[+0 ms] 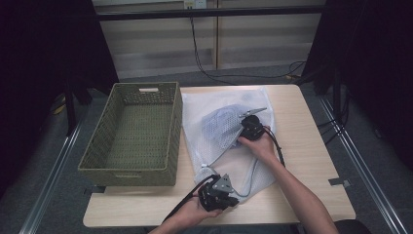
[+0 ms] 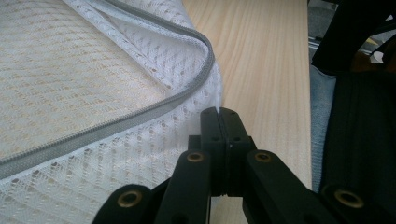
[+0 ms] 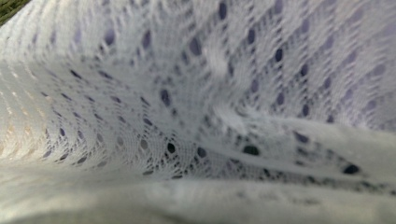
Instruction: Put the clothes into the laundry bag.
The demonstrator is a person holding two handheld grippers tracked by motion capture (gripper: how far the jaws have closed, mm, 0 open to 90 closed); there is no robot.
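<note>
White mesh zip-up laundry bag (image 1: 219, 131) held a bluish garment (image 1: 221, 124); left gripper (image 2: 219, 114) pinched its edge, right gripper (image 1: 248, 127)'s grip unclear; woven green basket (image 1: 131, 134) was empty.

Recording lab, black curtains (image 1: 44, 44), metal frame rails (image 1: 360, 156), trailing cables (image 1: 204, 58)

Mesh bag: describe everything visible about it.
The mesh bag is white open-weave netting with a grey zipper along its edge. It lies flat on the table, right of the basket, with something bluish bundled inside. The left gripper is shut on its near edge; the right gripper is pushed into it.
</note>
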